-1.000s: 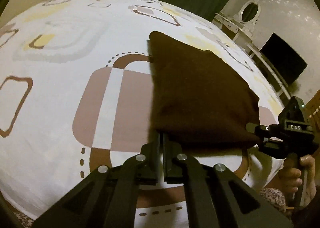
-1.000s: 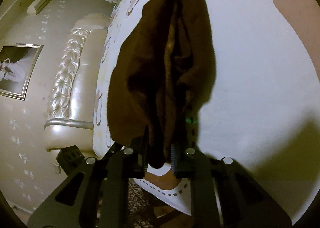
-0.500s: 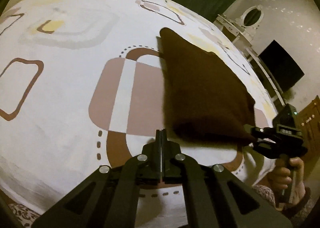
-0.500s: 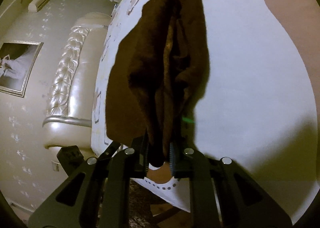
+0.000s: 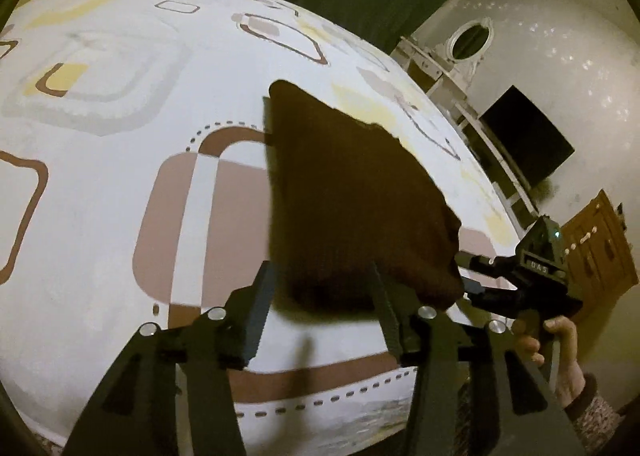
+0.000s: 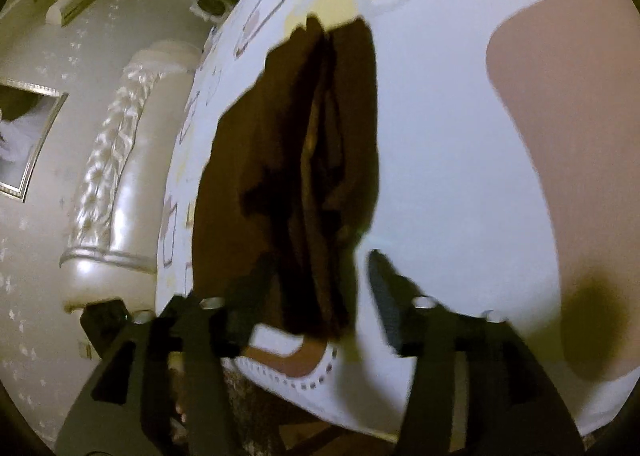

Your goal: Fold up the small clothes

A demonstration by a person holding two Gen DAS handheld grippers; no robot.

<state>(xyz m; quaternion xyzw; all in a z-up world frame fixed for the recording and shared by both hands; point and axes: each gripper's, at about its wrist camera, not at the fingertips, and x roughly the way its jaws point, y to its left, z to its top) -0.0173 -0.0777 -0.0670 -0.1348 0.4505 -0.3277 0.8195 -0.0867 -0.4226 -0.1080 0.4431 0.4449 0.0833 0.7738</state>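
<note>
A dark brown folded garment lies on the patterned white bedspread. My left gripper is open, its fingers apart on either side of the garment's near edge. My right gripper is also open; the garment's layered end lies between its fingers, which stand apart from the cloth. In the left wrist view the right gripper sits at the garment's right corner, held by a hand.
The bed's near edge runs just below the grippers. A padded headboard and a framed picture are at the left of the right wrist view. A dresser with an oval mirror and a dark screen stand beyond the bed.
Both grippers have opened and let go of the garment. The garment now rests on the bedspread. The left gripper has pulled back slightly.
</note>
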